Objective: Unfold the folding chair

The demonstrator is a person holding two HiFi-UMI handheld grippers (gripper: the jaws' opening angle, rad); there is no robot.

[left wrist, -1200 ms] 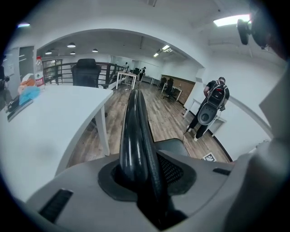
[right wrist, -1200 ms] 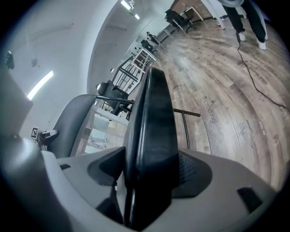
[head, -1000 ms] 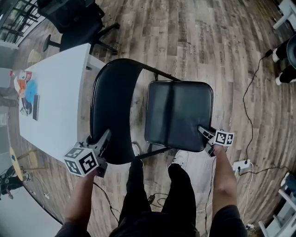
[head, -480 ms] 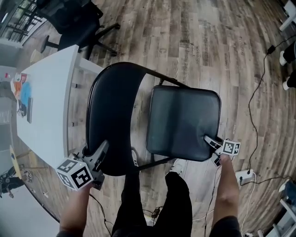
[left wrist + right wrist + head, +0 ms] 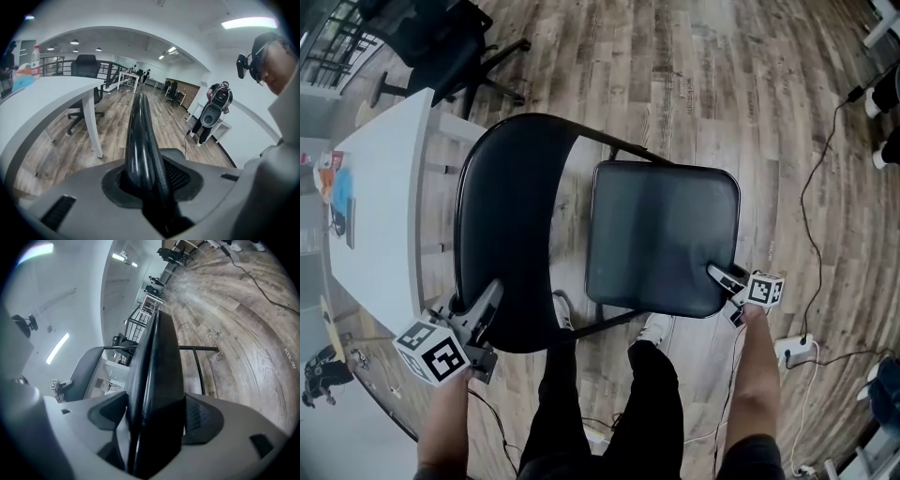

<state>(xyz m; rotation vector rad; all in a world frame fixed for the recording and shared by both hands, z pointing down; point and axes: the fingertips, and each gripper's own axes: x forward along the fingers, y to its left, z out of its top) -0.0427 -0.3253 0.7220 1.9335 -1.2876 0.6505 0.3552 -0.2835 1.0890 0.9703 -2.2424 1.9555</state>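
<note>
The black folding chair stands unfolded below me, its curved backrest (image 5: 502,225) at the left and its padded seat (image 5: 661,234) at the right. My left gripper (image 5: 487,292) is shut on the near edge of the backrest, which runs as a thin black rim (image 5: 140,136) straight up between the jaws of the left gripper (image 5: 145,183). My right gripper (image 5: 719,275) holds the seat's near right corner. The thick seat edge (image 5: 159,362) fills the space between the jaws of the right gripper (image 5: 154,427). These jaws are opening, and the pads still lie against the seat.
A white table (image 5: 380,206) stands close on the left, with a black office chair (image 5: 441,37) behind it. My legs (image 5: 600,403) and one shoe (image 5: 654,328) are right in front of the chair. A power strip (image 5: 792,349) and cables lie on the wood floor at the right.
The left gripper has slid toward the lower left with the backrest edge in it. The right gripper stayed on the seat's corner and sank a little with it.
</note>
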